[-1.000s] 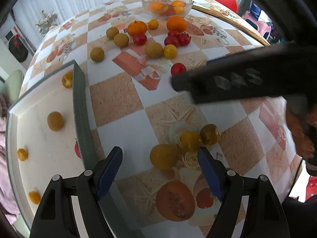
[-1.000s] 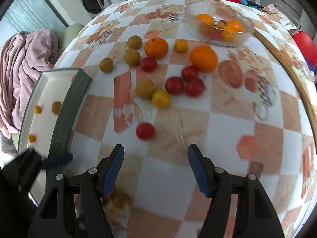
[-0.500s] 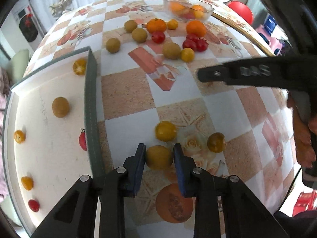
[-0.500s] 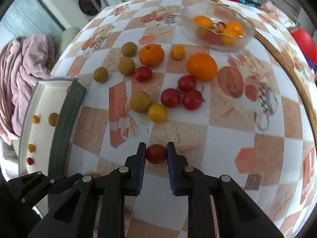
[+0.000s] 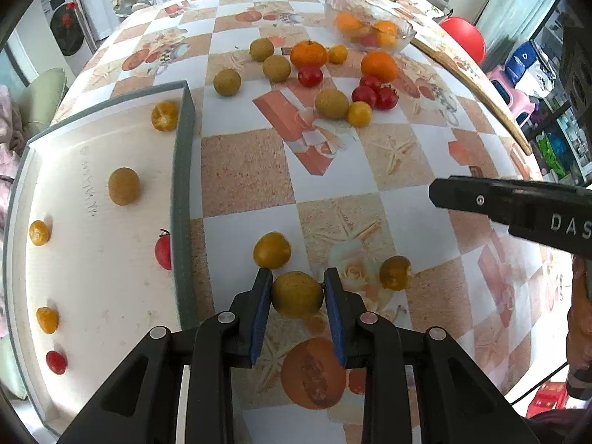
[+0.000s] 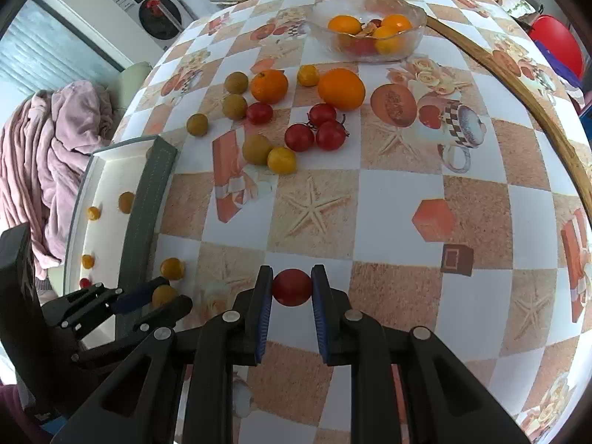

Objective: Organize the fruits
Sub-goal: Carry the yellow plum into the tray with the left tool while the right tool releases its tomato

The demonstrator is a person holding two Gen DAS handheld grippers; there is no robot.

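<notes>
Now the left gripper (image 5: 297, 290) is clamped on a brownish-yellow fruit (image 5: 296, 294), its blue pads (image 5: 262, 309) pressed to either side, just beside the tray's grey wall (image 5: 182, 199). The right gripper (image 6: 292, 285) is closed on a red tomato (image 6: 292, 287), low over the checked tablecloth (image 6: 399, 199).

Only the left view looks down into the tray: three small orange fruits, a brown one (image 5: 124, 186), a tomato by the wall (image 5: 163, 251) and a smaller one (image 5: 56, 362) at the near end. It also shows a yellow fruit (image 5: 272, 250) just ahead of the pads and a darker one (image 5: 395, 272) to their right, both loose on the cloth. The right gripper appears there only as a black bar (image 5: 518, 203) coming in from the right edge, level with the table; what it holds is out of sight.

From the right view the left gripper (image 6: 162, 298) shows side-on at lower left, reaching in level beside the tray with its fruit between the fingers. This view gives the clearer look at the far heap: two oranges (image 6: 341, 88), three tomatoes (image 6: 316, 131) touching, brown and yellow fruits, and a glass bowl (image 6: 370, 31) of fruit beyond. A pink blanket (image 6: 48, 155) hangs past the table's left edge.
</notes>
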